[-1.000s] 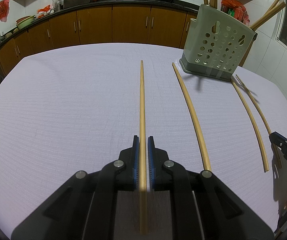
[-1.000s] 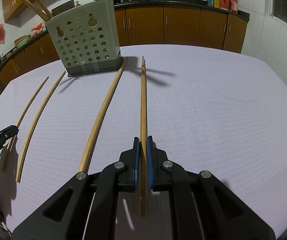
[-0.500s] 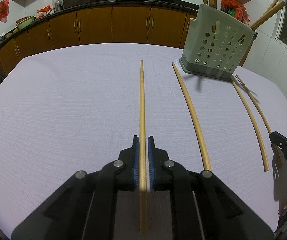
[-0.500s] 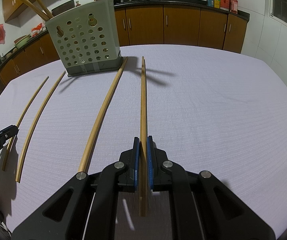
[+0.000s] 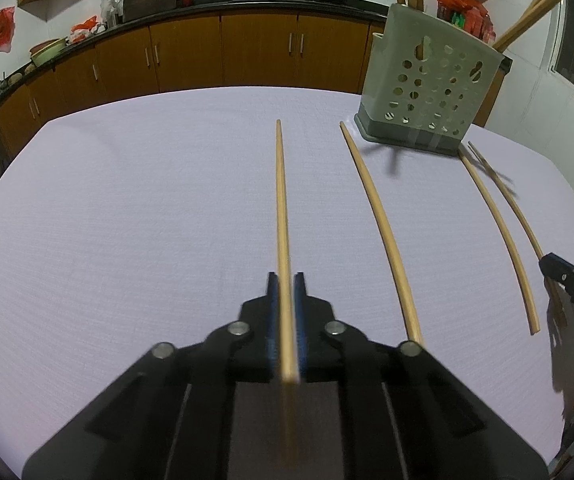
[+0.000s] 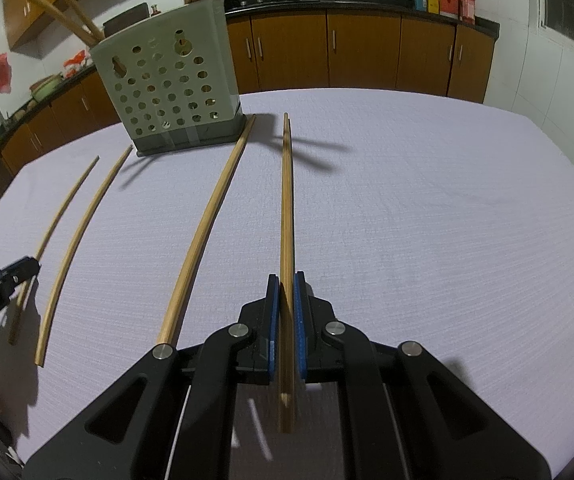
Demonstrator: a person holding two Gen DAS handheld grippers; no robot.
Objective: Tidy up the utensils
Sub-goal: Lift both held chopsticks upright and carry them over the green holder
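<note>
Left wrist view: a chopstick point(image 5: 283, 220) is seen clamped between the blue pads of the left gripper point(image 5: 285, 280), its long axis running straight ahead along the fingers, butt end trailing back past the pads and tip pointing toward the far side of the table point(image 5: 127, 200). The holder point(image 5: 427, 96) stands ahead and to the right of that tip, near the table's far right corner, with several sticks already upright in it. In the right wrist view a second chopstick point(image 6: 287, 208) is gripped the same way by the right gripper point(image 6: 285, 280), jaws clenched on it, axis again straight ahead; whether it is one stick or a pair laid together cannot be told. From this side the holder point(image 6: 171, 92) lies ahead and to the left, and the right-hand stick's tip ends closer to its base, so the right hand is judged the nearer.

Between the two held sticks, two loose sticks remain flat on the cloth: one point(image 6: 207, 232) with its far tip just beside the holder's base, another point(image 6: 83, 248) further left. They lie roughly parallel to the held ones.

The coming move is judged to turn on raising each stick from near-flat to upright above the holder's open top. Open cloth lies to the right of the right gripper and to the left of the left one, so room for swinging is ample; the table edge lies close behind the holder.
</note>
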